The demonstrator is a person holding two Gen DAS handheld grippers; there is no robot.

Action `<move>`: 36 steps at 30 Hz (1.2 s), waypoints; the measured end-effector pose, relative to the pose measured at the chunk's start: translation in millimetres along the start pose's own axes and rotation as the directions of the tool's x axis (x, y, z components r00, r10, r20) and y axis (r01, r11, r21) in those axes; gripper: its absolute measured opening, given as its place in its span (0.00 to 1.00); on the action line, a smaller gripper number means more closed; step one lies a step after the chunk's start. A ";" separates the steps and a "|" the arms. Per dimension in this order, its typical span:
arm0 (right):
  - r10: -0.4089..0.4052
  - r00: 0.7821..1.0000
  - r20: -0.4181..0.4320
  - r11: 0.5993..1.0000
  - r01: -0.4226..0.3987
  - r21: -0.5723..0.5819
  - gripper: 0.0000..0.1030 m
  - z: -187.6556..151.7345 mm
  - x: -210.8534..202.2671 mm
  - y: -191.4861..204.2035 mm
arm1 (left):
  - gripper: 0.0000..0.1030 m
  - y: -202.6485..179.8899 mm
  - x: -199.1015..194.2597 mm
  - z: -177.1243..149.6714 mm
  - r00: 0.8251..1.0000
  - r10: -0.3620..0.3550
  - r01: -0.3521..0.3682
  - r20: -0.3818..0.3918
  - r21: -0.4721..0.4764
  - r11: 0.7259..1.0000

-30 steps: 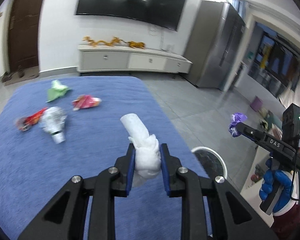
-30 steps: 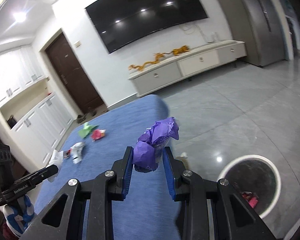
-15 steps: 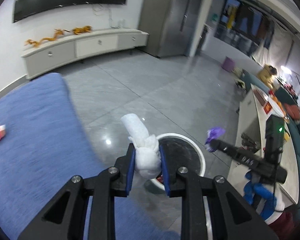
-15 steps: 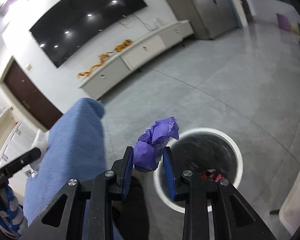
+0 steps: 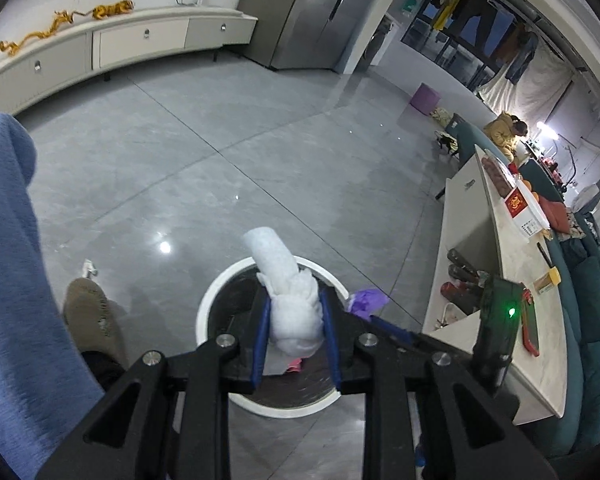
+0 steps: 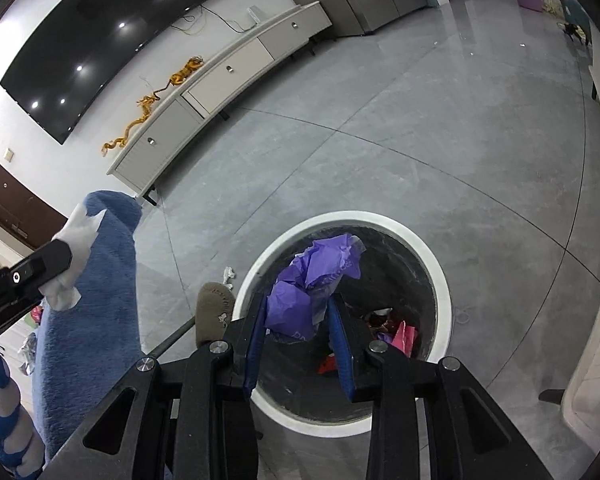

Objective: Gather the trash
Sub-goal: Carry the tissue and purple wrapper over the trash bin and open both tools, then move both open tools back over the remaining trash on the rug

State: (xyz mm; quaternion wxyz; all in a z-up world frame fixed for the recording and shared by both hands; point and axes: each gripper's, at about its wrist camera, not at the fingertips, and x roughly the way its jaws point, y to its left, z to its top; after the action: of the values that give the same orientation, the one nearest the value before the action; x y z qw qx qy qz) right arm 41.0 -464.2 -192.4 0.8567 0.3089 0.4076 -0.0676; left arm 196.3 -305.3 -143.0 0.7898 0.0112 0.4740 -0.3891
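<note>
My left gripper (image 5: pixel 294 308) is shut on a white crumpled tissue (image 5: pixel 284 280), which hangs over the round white-rimmed bin (image 5: pixel 208 312) on the floor. My right gripper (image 6: pixel 300 312) is shut on a purple crumpled wrapper (image 6: pixel 320 276), held directly above the same bin (image 6: pixel 440 280). Red and pink scraps (image 6: pixel 400 332) lie at the bin's bottom. In the left wrist view the purple wrapper (image 5: pixel 366 300) pokes out just right of my fingers. From the right wrist view the white tissue (image 6: pixel 76 248) shows at far left, beside the table edge.
The blue-covered table (image 6: pixel 92 340) borders the bin on the left. A person's tan slipper (image 6: pixel 214 312) stands between table and bin. A small white scrap (image 6: pixel 228 274) lies on the grey floor. A low white counter (image 5: pixel 472 280) stands right of the bin.
Both grippers swung off the blue table toward the floor and dropped, tilting downward. They now hang over the bin, each still holding its piece of trash.
</note>
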 end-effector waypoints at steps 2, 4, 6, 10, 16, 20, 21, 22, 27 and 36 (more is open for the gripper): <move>-0.002 1.000 -0.008 1.000 0.002 0.003 0.29 0.7 5.4 -2.0 | 0.26 0.6 10.3 1.4 1.000 -0.019 0.019 -0.013 -0.017 1.000; -0.007 1.000 -0.013 1.000 0.007 0.008 0.30 1.5 9.9 -4.8 | 0.35 1.2 19.4 2.6 0.999 -0.037 0.036 -0.025 -0.035 0.999; -0.011 1.000 -0.014 1.000 0.011 0.012 0.35 1.7 11.8 -7.3 | 0.49 2.9 22.9 2.5 0.999 -0.041 0.040 -0.025 -0.042 0.998; -0.020 1.000 -0.018 1.000 0.020 0.020 0.41 2.1 13.5 -11.9 | 0.53 1.3 28.0 0.8 0.999 -0.044 0.042 -0.030 -0.049 0.998; -0.028 0.999 -0.018 0.999 0.028 0.033 0.46 -0.8 10.0 -15.8 | 0.53 -1.8 29.4 -2.7 0.999 -0.017 0.015 -0.039 -0.046 0.999; -0.029 0.999 -0.018 0.999 0.029 0.034 0.46 -4.2 5.0 -15.3 | 0.53 -3.0 23.2 -5.5 0.999 -0.007 0.006 -0.036 -0.046 0.999; -0.028 0.999 -0.017 0.999 0.028 0.034 0.46 -3.1 5.0 -15.5 | 0.53 -3.5 20.4 -6.8 0.999 -0.004 0.002 -0.035 -0.044 0.999; -0.027 1.000 -0.016 0.999 0.028 0.033 0.46 -4.1 2.9 -14.5 | 0.53 -4.1 18.7 -8.1 0.999 -0.002 0.001 -0.033 -0.043 0.999; -0.027 1.000 -0.005 0.999 0.027 0.023 0.46 -4.6 -6.5 -9.1 | 0.54 -5.5 0.0 -16.4 1.000 0.014 -0.014 -0.014 -0.030 0.999; -0.024 0.998 0.049 1.000 0.024 0.008 0.47 -3.8 -38.4 5.2 | 0.54 5.1 -52.5 -30.7 0.997 0.056 -0.054 0.058 -0.048 0.997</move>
State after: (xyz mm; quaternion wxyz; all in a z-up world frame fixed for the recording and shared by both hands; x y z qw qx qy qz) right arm 15.1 -463.1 -163.3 0.8644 0.3053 0.3898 -0.0870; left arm 163.8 -258.2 -121.9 0.8140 -0.0059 0.4588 -0.3562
